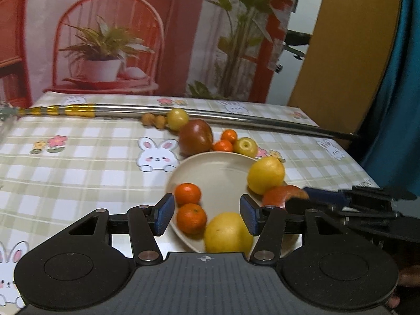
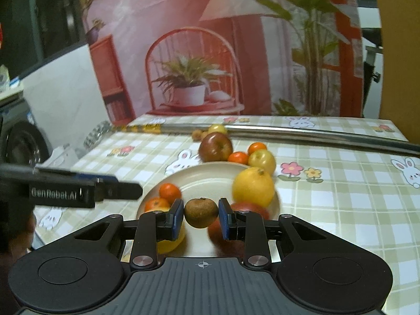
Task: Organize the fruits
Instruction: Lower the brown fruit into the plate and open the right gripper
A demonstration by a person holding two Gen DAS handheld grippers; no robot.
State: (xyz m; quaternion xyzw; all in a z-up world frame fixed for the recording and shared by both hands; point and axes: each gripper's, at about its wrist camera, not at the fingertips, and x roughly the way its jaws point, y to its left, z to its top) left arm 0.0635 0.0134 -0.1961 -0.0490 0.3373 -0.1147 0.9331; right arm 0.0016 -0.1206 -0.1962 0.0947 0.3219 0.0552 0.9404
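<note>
**Right gripper holds a small brown fruit over the plate**

Left wrist view: the left gripper (image 1: 207, 214) hangs with jaws spread and nothing between them, above the near side of the beige plate (image 1: 218, 173). In the plate lie two tangerines (image 1: 191, 218), a yellow citrus (image 1: 227, 235), a lemon (image 1: 265, 174) and a red fruit (image 1: 281, 197). Beyond the rim, on the checked tablecloth (image 1: 78, 157), sit a dark red apple (image 1: 195, 137) and smaller fruits beside a metal rod (image 1: 236, 115).

Right wrist view: the right gripper (image 2: 201, 216) is clamped on a small brown fruit (image 2: 201, 212), raised above the plate. The left gripper reaches in from the left.
</note>
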